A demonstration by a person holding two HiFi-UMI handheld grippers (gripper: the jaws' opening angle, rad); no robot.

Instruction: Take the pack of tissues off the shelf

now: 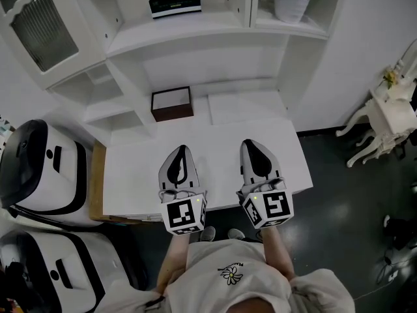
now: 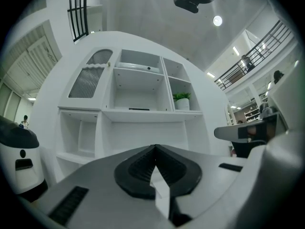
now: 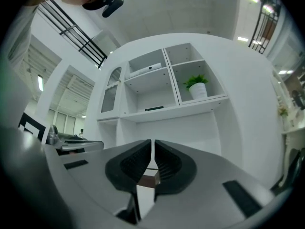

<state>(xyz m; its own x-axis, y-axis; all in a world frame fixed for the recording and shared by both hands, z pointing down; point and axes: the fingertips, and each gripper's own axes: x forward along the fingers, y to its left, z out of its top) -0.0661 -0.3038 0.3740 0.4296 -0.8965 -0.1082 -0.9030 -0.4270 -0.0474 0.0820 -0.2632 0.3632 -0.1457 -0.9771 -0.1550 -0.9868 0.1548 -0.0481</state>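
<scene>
One pack of tissues (image 1: 174, 2), dark with a pale band along its front edge, lies flat on the shelf (image 1: 195, 28) of a white wall unit. It sits in the wide middle compartment, well apart from both grippers. In the left gripper view the pack (image 2: 138, 109) appears as a thin dark strip on that board, and in the right gripper view (image 3: 154, 109) likewise. In the next compartment to the right stands a potted plant (image 1: 291, 2), a green tuft in a white pot. To the left of the pack's compartment is a cabinet door (image 1: 36, 28) with ribbed glass and an arched top. Below the shelf, at the back of a white desk (image 1: 130, 168), sits a brown box (image 1: 172, 103) with a pale top, just beside the unit's lower partition. The left gripper (image 1: 182, 150) hovers over the front part of the desk, pointing toward the unit. Its jaws are closed together with nothing between them, as its own view confirms (image 2: 155, 148). The right gripper (image 1: 250, 143) hovers alongside, near the left one but apart from it. Its jaws are also closed and empty, with only a hairline slit between the pads (image 3: 153, 142), through which the brown box shows beyond. Two white-and-black machines (image 1: 39, 168) stand left of the desk. A white table with curved legs (image 1: 384, 122) stands on the dark floor at far right.
</scene>
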